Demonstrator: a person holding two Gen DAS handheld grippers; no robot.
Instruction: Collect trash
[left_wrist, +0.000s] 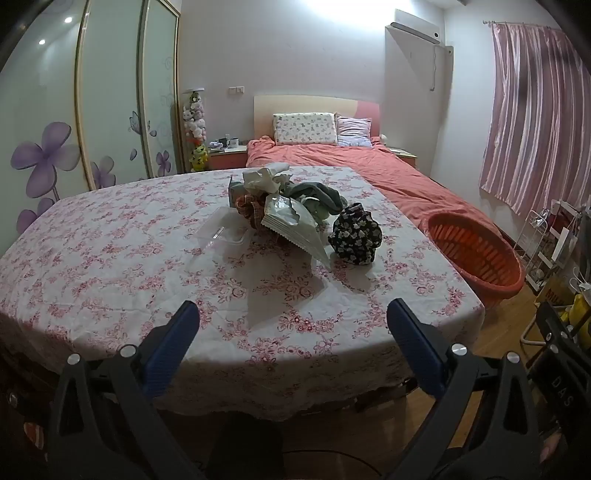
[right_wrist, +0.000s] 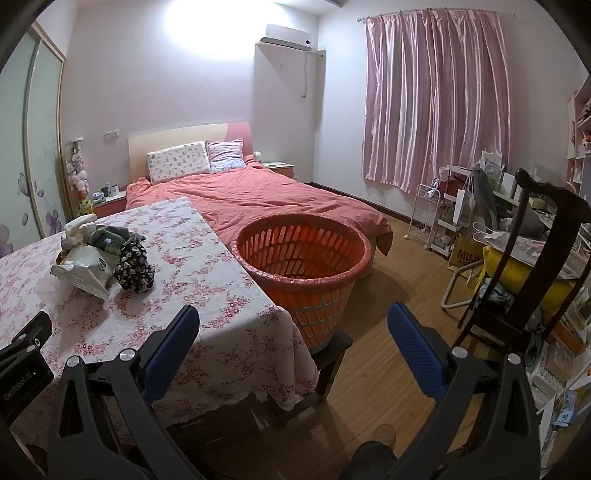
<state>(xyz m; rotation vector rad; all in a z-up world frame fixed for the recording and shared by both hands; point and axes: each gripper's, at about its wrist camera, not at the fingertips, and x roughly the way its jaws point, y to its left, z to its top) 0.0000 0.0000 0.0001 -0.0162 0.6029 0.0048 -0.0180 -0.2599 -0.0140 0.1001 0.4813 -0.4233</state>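
Both tools, left tool (left_wrist: 293, 314) and right tool (right_wrist: 293, 319), are held wide open and empty, while the trash pile (left_wrist: 284, 210) lies uncollected at twelve o'clock on the counter (left_wrist: 110, 258), the orange basket (right_wrist: 303, 254) seemingly unfilled.

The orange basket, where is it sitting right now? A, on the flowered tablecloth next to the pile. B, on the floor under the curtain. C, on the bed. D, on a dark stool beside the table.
D: the orange basket stands on a dark stool close to the table corner, and looks empty inside.
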